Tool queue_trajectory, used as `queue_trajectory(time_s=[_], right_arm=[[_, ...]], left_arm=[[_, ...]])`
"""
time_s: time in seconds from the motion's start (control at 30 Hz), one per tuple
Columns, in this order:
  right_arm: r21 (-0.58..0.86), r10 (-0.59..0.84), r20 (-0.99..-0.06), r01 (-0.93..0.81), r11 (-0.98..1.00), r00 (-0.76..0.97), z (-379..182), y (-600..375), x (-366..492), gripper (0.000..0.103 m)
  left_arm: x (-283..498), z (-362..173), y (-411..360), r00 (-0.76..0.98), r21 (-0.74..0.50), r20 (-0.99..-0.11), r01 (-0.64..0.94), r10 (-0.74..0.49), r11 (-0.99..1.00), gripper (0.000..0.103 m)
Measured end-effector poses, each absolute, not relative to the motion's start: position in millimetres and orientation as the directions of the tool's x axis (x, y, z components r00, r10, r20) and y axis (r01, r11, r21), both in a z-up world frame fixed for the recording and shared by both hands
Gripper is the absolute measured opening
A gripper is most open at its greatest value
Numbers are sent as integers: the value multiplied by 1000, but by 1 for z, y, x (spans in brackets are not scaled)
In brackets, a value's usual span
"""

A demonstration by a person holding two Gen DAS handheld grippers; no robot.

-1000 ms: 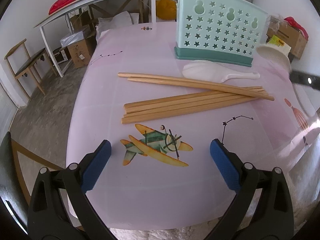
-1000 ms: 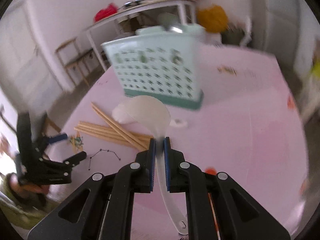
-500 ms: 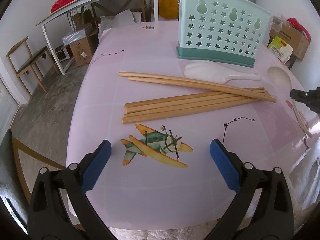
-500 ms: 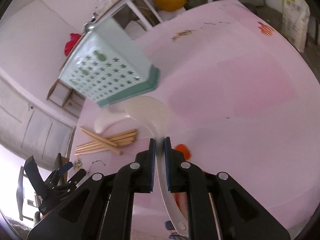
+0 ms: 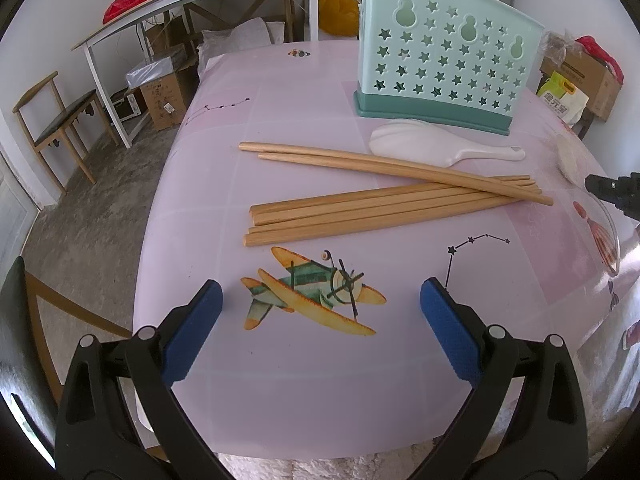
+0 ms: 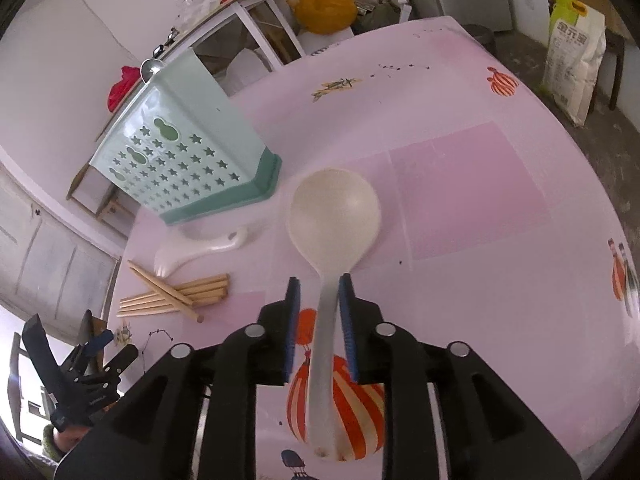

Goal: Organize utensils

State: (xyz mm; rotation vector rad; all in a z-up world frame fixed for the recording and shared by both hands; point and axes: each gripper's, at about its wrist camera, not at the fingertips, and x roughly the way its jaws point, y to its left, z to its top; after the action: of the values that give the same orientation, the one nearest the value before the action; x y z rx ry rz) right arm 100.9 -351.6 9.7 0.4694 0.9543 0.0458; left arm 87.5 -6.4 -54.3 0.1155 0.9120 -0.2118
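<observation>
Right gripper: fingers narrow and opening, blue pads standing just off each side of the white ladle, whose handle runs between them; gaps show on both sides, so no grip. Ladle lies bowl-up on the pink surface, bowl pointing away from the camera, handle end over an orange-striped balloon print. Left of the bowl, close by, the mint utensil holder with star cutouts stands upright on its darker green base. Just in front of that base lies a white rice paddle, and beside it a loose pile of wooden chopsticks, two crossing over the rest. Left gripper: fingers wide apart, nothing between them, hovering over the airplane print at the near edge of the surface. From this view the chopsticks lie just beyond the print, the paddle behind them touching the holder's base or nearly so, cannot tell which; the holder sits at the far side. Right gripper's tip pokes in at the right edge, the ladle bowl just past it. Around the surface: a chair, a white side table, cardboard boxes, a rice bag.
</observation>
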Motion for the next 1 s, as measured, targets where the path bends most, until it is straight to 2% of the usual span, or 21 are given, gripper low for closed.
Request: queue_trajectory(time_s=[0.2, 0.4, 0.5, 0.6, 0.73, 0.87, 0.9, 1.0], right_arm=[[388, 211, -772, 181, 904, 599, 14, -360, 108, 35], [399, 182, -762, 229, 888, 621, 14, -374, 111, 36], [415, 182, -753, 242, 877, 633, 12, -381, 116, 36], [430, 189, -746, 245, 869, 639, 9, -384, 121, 36], [425, 182, -743, 244, 872, 644, 10, -384, 125, 36], [357, 114, -720, 225, 907, 684, 29, -375, 120, 36], [333, 100, -708, 206, 920, 700, 36, -370, 118, 36], [313, 132, -671, 117, 943, 730, 53, -353, 117, 36]], left_arm=[[88, -54, -7, 594, 10, -794, 231, -133, 973, 96], [88, -50, -5, 589, -15, -791, 254, -167, 967, 96], [87, -32, -1, 623, -93, -739, 283, -256, 955, 95], [92, -9, -5, 672, -102, -675, 324, -304, 941, 95], [113, 7, -16, 680, -124, -639, 371, -360, 920, 77], [137, 8, -32, 664, -118, -647, 398, -375, 910, 59], [141, 7, -34, 661, -122, -648, 402, -379, 908, 58], [157, 3, -47, 638, -121, -672, 408, -377, 905, 47]])
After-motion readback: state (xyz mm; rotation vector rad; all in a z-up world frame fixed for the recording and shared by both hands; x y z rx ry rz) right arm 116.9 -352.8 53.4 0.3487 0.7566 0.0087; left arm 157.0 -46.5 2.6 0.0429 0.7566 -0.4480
